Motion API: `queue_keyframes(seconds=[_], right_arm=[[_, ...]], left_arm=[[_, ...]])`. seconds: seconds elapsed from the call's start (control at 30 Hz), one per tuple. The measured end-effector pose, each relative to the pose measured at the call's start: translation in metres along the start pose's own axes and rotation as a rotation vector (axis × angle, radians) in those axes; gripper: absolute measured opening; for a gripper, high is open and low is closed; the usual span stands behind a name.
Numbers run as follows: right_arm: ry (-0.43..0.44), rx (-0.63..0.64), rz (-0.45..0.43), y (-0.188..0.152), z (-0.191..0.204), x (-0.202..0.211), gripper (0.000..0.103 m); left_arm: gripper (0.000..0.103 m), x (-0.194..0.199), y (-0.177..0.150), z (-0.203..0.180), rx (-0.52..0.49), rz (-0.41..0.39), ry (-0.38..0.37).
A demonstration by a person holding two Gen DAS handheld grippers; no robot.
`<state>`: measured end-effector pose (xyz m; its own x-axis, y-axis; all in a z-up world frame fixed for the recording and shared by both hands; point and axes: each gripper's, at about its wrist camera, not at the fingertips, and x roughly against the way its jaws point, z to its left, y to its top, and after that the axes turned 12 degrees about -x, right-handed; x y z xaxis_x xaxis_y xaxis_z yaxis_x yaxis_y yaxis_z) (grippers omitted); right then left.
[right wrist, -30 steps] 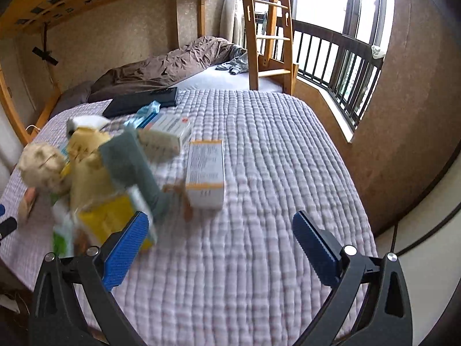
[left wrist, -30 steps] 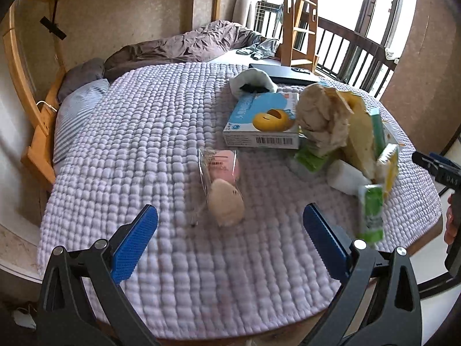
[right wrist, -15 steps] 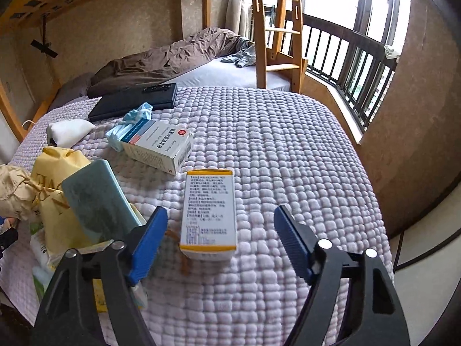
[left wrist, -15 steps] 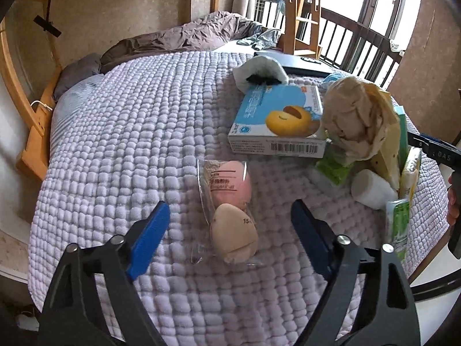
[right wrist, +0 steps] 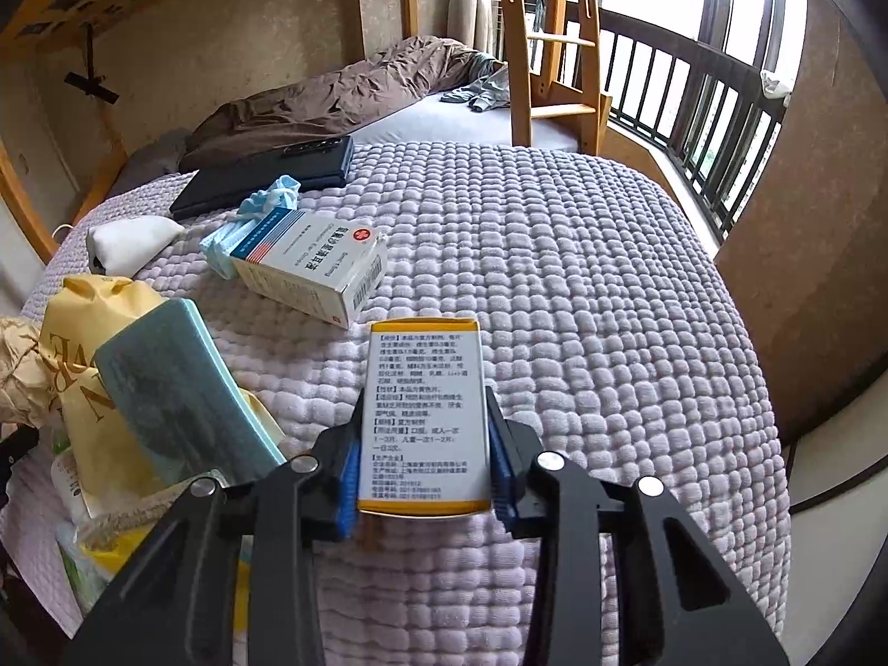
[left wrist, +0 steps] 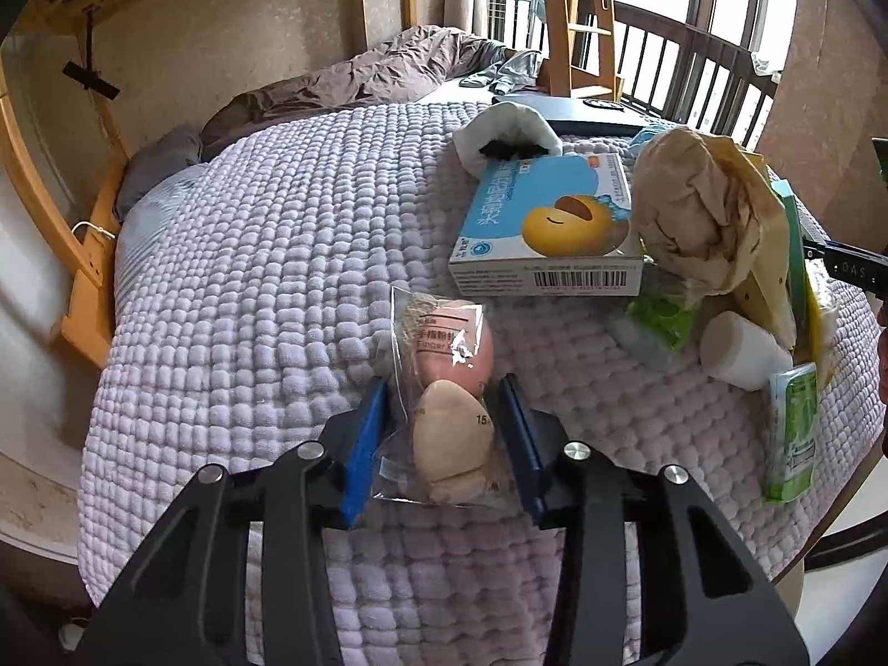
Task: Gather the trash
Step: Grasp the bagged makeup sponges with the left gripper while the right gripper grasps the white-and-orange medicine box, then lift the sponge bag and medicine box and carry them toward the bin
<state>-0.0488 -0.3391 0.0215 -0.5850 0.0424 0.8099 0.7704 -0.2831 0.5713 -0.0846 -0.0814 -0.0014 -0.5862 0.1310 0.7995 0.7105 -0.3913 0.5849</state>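
My left gripper [left wrist: 447,449] is shut on a clear packet of pink and beige sponges [left wrist: 449,388] lying on the lilac quilt [left wrist: 277,255]. My right gripper [right wrist: 424,466] is shut on a yellow-edged white medicine box [right wrist: 423,416] on the same quilt [right wrist: 583,299]. Other trash lies nearby: a blue box with an orange face [left wrist: 549,227], a crumpled paper bag [left wrist: 694,211], a white bottle [left wrist: 738,349], a green packet [left wrist: 791,438], a white-and-blue box [right wrist: 311,266], a teal book-like box [right wrist: 177,383].
A dark laptop [right wrist: 266,177] and a white pouch [right wrist: 130,241] lie farther back. A brown duvet [right wrist: 333,100], a wooden ladder [right wrist: 555,44] and a railing [right wrist: 694,105] stand behind. The bed's edge drops off at right.
Both grippers moved forward and down and closed: the left onto the sponge packet, the right onto the yellow-edged box. Both were open a second ago.
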Motion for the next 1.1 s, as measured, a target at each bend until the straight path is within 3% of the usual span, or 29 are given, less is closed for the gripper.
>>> queue_keyframes(seconds=[0.6,1.1], right_arm=[[0.02,-0.015,-0.048,-0.009,-0.014,0.048,0.036],[0.078,0.005,-0.017,-0.049,0.003,0.085,0.036]], left_arm=[[0.041,0.011,0.0,0.005,0.037,-0.014,-0.031],[0.041,0.033,-0.022,0.0,0.047,-0.017,-0.068]])
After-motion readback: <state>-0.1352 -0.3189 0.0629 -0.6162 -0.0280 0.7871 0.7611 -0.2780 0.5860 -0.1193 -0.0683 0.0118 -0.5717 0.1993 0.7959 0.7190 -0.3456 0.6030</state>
